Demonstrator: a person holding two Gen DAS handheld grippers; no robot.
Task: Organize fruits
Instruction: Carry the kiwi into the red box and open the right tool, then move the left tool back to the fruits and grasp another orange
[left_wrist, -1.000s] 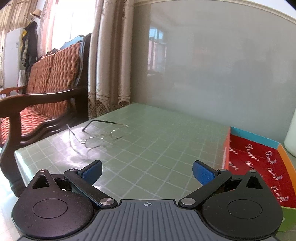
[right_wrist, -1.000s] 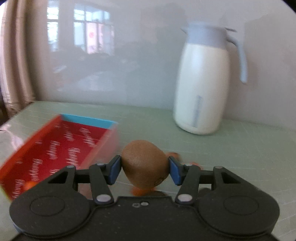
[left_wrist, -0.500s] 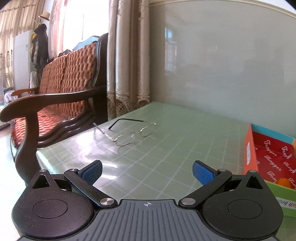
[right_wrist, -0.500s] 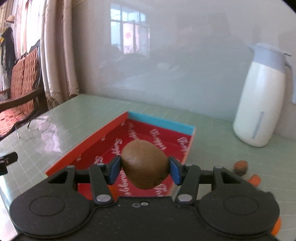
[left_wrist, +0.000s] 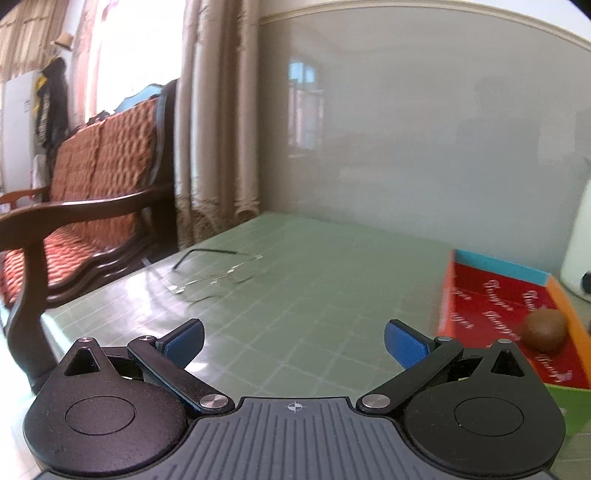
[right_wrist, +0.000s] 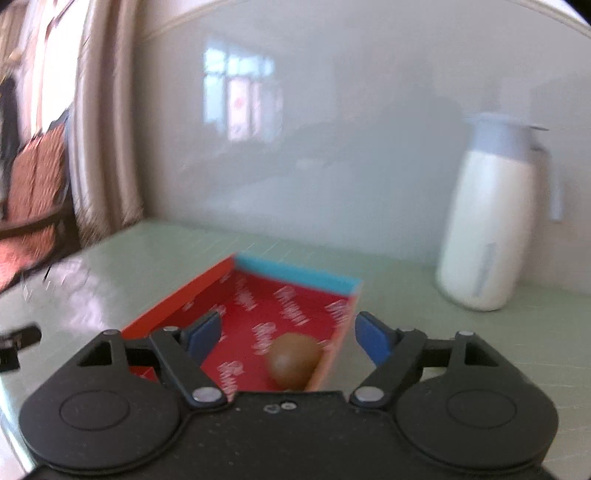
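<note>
- Right wrist view: the kiwi (right_wrist: 293, 360) is seen lying on the red floor of the box (right_wrist: 177, 301), close against the box's right wall and toward its near end; no tool touches it.
- Its outline is blurred, so a long axis cannot be read with confidence; it appears roughly round from both views.
- The right tool (right_wrist: 290, 334) is positioned directly over the kiwi, with its blue pads spread wide apart and nothing gripped between them. The fruit is seen below and slightly behind the line between the pads.
- Left wrist view: the same kiwi (left_wrist: 546, 329) is found far to the right edge, inside the box (left_wrist: 448, 291), well apart from the left tool (left_wrist: 293, 341), whose pads are likewise spread and empty.
- The right tool is judged much the nearer; the fruit is judged already placed, so the coming move is expected to be a lift clear of the right wall, which sits just beside the right pad.
- Outward on the counter (left_wrist: 332, 266), a pair of glasses (left_wrist: 212, 275) is noted to the left and a white jug (right_wrist: 487, 221) to the right, behind the box.
</note>
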